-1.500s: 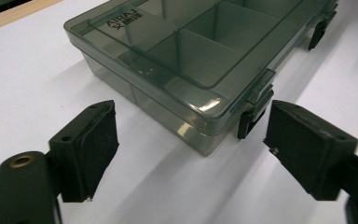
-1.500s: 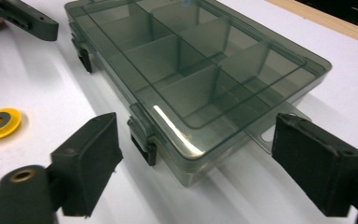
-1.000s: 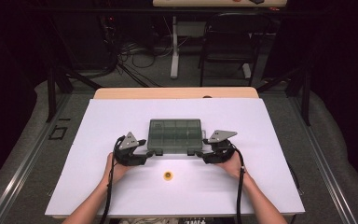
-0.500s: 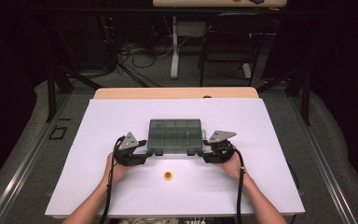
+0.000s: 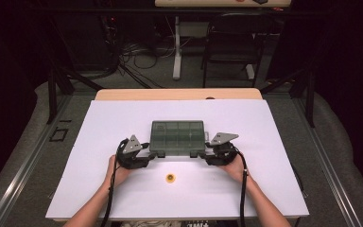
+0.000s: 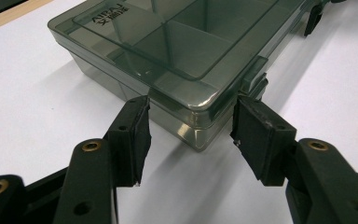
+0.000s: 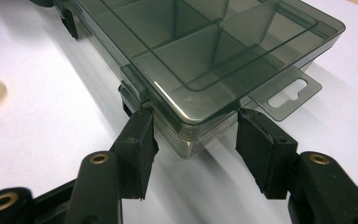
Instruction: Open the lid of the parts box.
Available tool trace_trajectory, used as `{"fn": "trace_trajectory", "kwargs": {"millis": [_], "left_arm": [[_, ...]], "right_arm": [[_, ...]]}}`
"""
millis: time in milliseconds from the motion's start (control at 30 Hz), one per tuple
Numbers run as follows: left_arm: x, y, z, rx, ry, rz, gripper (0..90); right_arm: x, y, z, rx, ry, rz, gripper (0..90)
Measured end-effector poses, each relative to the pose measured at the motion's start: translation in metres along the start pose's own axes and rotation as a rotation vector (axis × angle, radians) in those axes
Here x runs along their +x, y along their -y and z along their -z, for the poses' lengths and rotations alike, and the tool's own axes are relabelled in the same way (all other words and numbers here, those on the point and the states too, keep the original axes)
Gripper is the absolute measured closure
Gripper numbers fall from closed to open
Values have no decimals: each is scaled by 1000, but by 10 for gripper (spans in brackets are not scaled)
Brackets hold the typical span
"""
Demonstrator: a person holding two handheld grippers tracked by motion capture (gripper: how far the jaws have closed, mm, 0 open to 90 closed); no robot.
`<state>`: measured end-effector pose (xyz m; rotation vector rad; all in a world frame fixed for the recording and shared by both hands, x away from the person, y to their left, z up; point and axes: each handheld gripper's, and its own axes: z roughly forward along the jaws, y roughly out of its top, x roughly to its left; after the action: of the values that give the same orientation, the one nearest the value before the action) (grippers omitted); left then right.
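With each near corner of the organizer box (image 5: 177,137) clamped, left hand-held gripper (image 6: 189,133) at eight o'clock, right hand-held gripper (image 7: 193,135) at four, the box sits steadied.

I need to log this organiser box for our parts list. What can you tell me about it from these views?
The box is a flat, rectangular case of smoky, see-through grey plastic, lid closed, lying level on the white table. Dividers inside form compartments, which look empty. The lid bears raised lettering near one corner, two clasps sit on the near long side, and a hang tab sticks out from one end. The left tongs and right tongs each straddle a near corner, pads at its walls.
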<state>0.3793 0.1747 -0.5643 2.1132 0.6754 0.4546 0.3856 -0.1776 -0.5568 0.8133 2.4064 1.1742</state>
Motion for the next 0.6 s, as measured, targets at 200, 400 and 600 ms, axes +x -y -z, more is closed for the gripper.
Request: {"fn": "trace_trajectory", "kwargs": {"millis": [200, 400, 600], "left_arm": [[0, 0, 0, 0, -2, -1, 462], [0, 0, 0, 3, -5, -3, 463], [-1, 0, 0, 4, -5, -3, 467]], "right_arm": [[0, 0, 0, -2, -2, 0, 462], [0, 0, 0, -1, 0, -2, 462], [1, -1, 0, -4, 4, -6, 461]]}}
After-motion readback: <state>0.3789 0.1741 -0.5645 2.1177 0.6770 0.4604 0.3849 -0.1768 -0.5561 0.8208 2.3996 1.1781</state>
